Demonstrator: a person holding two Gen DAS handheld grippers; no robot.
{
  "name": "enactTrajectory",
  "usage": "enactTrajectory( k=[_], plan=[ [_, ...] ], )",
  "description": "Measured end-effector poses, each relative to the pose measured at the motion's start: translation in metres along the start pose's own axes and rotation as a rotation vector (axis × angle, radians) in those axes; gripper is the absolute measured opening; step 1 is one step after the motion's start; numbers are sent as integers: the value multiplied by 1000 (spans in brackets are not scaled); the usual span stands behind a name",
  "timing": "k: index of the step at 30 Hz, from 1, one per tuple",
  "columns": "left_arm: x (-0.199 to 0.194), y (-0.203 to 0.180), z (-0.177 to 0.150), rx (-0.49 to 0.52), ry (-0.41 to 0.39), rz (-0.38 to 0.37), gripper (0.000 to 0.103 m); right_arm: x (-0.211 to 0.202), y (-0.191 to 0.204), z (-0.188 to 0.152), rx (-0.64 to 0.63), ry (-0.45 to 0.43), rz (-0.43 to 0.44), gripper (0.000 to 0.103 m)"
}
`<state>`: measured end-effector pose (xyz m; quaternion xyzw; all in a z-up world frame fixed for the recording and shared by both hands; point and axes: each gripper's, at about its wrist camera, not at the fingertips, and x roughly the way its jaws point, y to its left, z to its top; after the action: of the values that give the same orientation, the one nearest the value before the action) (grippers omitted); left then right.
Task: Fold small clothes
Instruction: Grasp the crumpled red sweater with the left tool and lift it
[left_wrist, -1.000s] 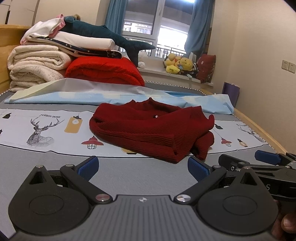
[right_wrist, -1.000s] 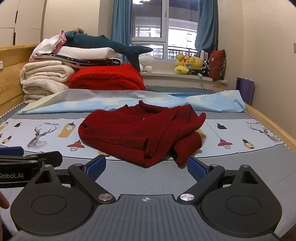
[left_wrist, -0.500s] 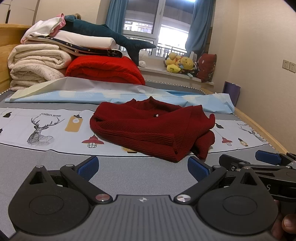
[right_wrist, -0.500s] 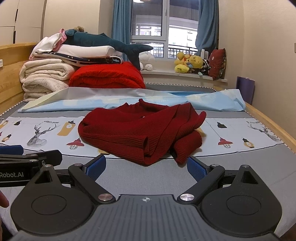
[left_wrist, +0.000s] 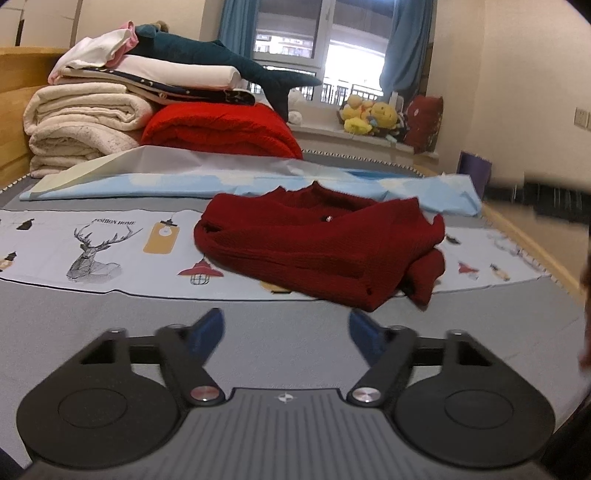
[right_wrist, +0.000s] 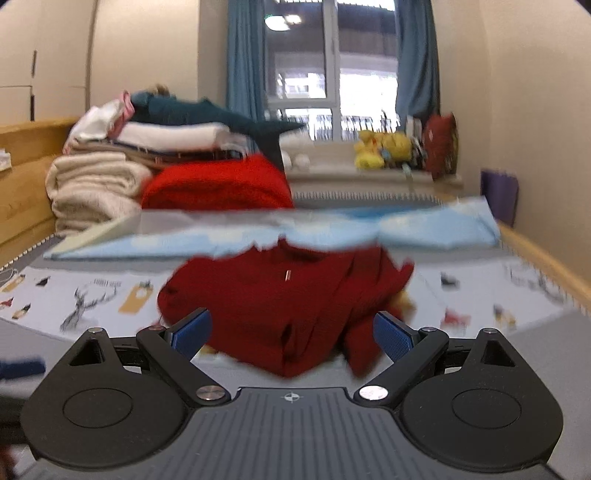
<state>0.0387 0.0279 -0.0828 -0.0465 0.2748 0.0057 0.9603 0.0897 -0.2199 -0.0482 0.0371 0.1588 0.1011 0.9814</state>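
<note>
One red sweater (right_wrist: 284, 310), crumpled mid-frame on the bed (left_wrist: 258, 332), long axis left-right; my right gripper (right_wrist: 291, 334), released, looks nearest, my left gripper (left_wrist: 286, 328), likewise released, further short.

Your left claw (left_wrist: 286, 330) is held low and level, its blue fingertips (left_wrist: 207, 328) spread wide apart with nothing between them. Your right claw (right_wrist: 291, 332) is also spread wide and holds nothing; its view is smeared with blur. In the left view it shows as a dark blur at the right edge.
</note>
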Motion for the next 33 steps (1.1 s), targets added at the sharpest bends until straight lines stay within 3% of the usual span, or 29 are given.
enactTrajectory(
  k=[3,5,7,8,9,13,15,19,22,24,26,29,33],
  plan=[
    [3,2,-4,17,7,28,54,13,-21,12,-7,-56,-8,95],
    [5,7,-6,12,23,31,31,23,-36,8,19,-61,-29,95],
    [12,11,-4,-11,68,21,16,32,-51,-6,77,-23,-64,93],
    [18,14,-1,-26,93,17,12,38,-56,-9,98,28,-80,85],
    [23,16,3,-38,110,16,11,40,-61,-9,117,62,-85,81],
    [55,16,25,-73,130,44,9,36,-70,-7,112,27,-48,71],
    [80,13,38,-97,139,64,9,37,-72,-6,90,32,-36,57],
    [137,12,56,-228,176,28,10,41,-79,3,100,26,-4,54],
    [186,14,65,-367,237,-6,15,40,-89,7,113,16,3,54],
    [220,17,70,-470,283,-12,30,40,-101,8,149,28,14,54],
    [249,20,74,-556,309,-15,56,40,-111,8,184,32,19,54],
    [294,25,77,-679,361,-17,81,37,-124,8,207,34,12,55],
    [334,34,77,-827,421,17,81,35,-131,5,208,42,2,55]
  ],
)
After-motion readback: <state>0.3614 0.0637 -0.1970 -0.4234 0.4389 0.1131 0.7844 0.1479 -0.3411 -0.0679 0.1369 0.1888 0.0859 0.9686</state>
